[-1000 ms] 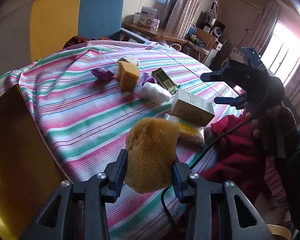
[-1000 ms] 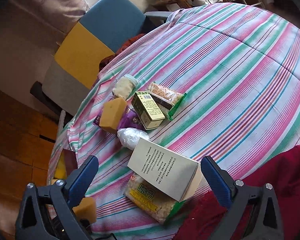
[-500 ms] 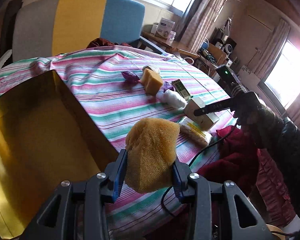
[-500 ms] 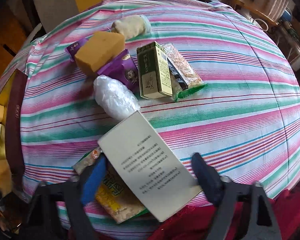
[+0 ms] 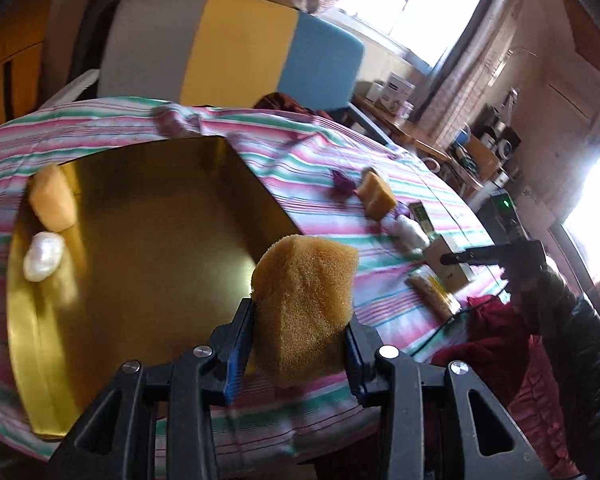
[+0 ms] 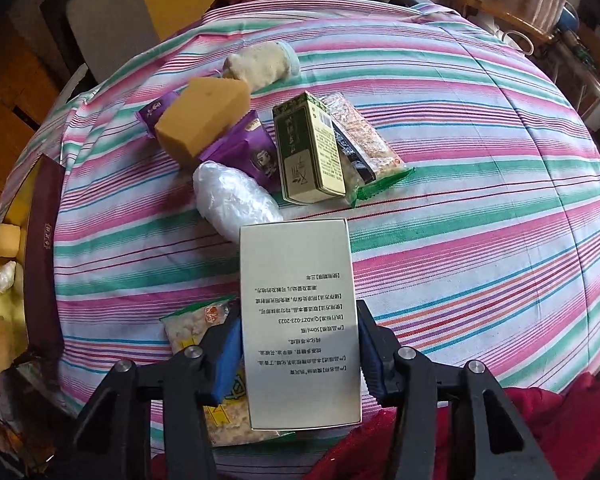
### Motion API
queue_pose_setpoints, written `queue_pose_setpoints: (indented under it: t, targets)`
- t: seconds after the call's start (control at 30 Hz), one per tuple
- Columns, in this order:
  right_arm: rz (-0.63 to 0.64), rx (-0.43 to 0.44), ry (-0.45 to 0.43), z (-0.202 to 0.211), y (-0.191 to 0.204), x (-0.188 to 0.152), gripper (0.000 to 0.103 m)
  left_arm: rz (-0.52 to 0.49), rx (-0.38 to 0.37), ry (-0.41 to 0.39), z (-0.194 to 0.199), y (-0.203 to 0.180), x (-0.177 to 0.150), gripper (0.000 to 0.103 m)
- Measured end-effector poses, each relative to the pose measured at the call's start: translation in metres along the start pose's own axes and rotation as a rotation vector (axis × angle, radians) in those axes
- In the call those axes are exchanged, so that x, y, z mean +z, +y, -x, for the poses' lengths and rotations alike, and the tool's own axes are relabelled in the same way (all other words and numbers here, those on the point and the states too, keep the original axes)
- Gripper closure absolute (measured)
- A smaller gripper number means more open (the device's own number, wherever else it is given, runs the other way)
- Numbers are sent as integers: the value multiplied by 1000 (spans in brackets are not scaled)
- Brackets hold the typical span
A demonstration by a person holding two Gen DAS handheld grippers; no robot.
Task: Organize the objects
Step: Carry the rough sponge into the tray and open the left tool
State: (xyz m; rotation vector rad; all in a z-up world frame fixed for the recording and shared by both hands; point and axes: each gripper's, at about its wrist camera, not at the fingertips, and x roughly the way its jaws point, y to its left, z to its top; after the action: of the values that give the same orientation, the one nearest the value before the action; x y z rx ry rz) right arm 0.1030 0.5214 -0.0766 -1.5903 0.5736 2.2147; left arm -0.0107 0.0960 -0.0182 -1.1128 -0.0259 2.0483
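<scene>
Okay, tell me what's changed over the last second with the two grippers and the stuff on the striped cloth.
The right gripper, wide open a second ago, has come over the silver box and its jaws are closing on the box's sides. The left gripper has carried its sponge across to the gold box. The left grip and the other items on the striped cloth are unchanged.

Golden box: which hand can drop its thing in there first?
Probably the left. Its gripper holds the sponge beside the golden box; the right gripper is only closing on the grey carton.

right claw (image 6: 298, 344) closing on box (image 6: 298, 300), sponge (image 5: 304, 304) now beside tray (image 5: 140, 240)
</scene>
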Motion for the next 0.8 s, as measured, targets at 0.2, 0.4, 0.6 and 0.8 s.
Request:
queue_pose_setpoints:
  t: [0.2, 0.4, 0.6, 0.8]
  targets:
    - [2, 6, -14, 4, 5, 1, 51, 113, 162, -25, 19, 60, 12, 63]
    - [8, 12, -24, 8, 7, -2, 51, 271, 260, 58, 3, 124, 17, 63]
    - [6, 16, -32, 8, 9, -3, 51, 270, 350, 97, -16, 148, 20, 63]
    - [3, 19, -36, 8, 11, -2, 51, 230, 395, 101, -32, 150, 24, 61]
